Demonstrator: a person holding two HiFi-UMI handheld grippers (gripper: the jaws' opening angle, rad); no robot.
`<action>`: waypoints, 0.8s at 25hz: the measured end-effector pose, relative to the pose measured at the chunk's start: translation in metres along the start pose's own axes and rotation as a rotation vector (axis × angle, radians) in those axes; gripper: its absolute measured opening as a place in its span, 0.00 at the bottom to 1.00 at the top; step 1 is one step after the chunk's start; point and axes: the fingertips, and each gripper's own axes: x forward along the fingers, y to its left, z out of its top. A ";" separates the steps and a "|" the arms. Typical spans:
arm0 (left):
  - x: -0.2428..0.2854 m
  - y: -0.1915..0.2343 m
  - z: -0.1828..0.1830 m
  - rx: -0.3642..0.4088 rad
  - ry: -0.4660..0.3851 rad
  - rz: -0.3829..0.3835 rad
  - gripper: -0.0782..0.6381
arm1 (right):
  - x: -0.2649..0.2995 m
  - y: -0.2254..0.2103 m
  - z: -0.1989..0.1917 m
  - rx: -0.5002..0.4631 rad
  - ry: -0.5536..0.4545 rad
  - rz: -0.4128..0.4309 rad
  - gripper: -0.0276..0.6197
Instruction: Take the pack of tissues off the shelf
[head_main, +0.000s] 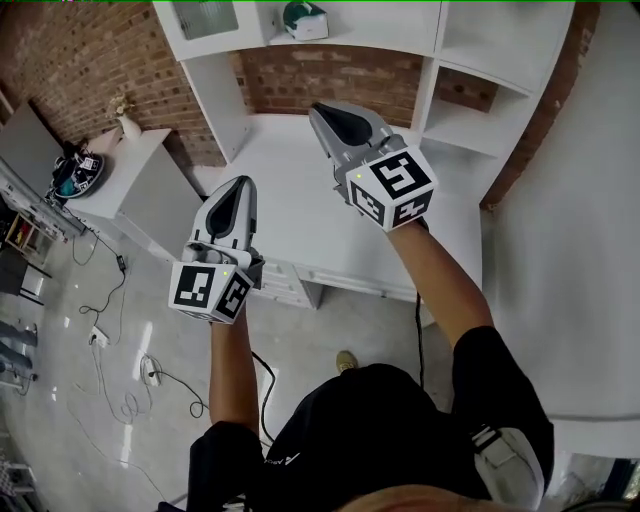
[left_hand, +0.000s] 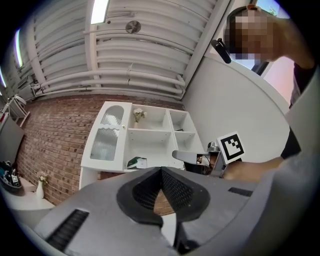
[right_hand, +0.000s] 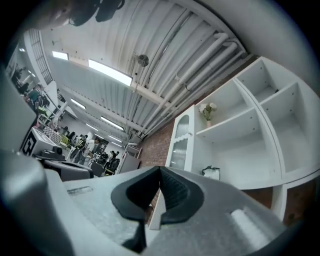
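The pack of tissues (head_main: 305, 20), green and white, lies on a shelf of the white shelf unit (head_main: 420, 30) above the desk. It is small in the left gripper view (left_hand: 136, 162) and in the right gripper view (right_hand: 211, 173). My right gripper (head_main: 325, 112) is held over the desk below that shelf, shut and empty, well short of the pack. My left gripper (head_main: 238, 186) hangs lower, near the desk's front left edge, also shut with nothing in it. The left gripper view shows the right gripper (left_hand: 189, 155) from the side.
The white desk top (head_main: 290, 205) lies under both grippers. A vase of flowers (right_hand: 206, 111) stands on an upper shelf, beside a ribbed glass door (left_hand: 107, 135). A side table (head_main: 135, 180) with a vase (head_main: 128, 125) is at the left. Cables (head_main: 120, 390) trail on the floor.
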 end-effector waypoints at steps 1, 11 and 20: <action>0.015 0.010 -0.002 -0.003 -0.001 -0.001 0.11 | 0.016 -0.014 -0.003 -0.005 0.007 -0.005 0.05; 0.122 0.087 -0.031 -0.039 -0.005 -0.046 0.11 | 0.137 -0.121 -0.039 -0.037 0.115 -0.147 0.23; 0.183 0.153 -0.043 -0.060 -0.052 -0.169 0.11 | 0.219 -0.195 -0.069 -0.063 0.251 -0.345 0.60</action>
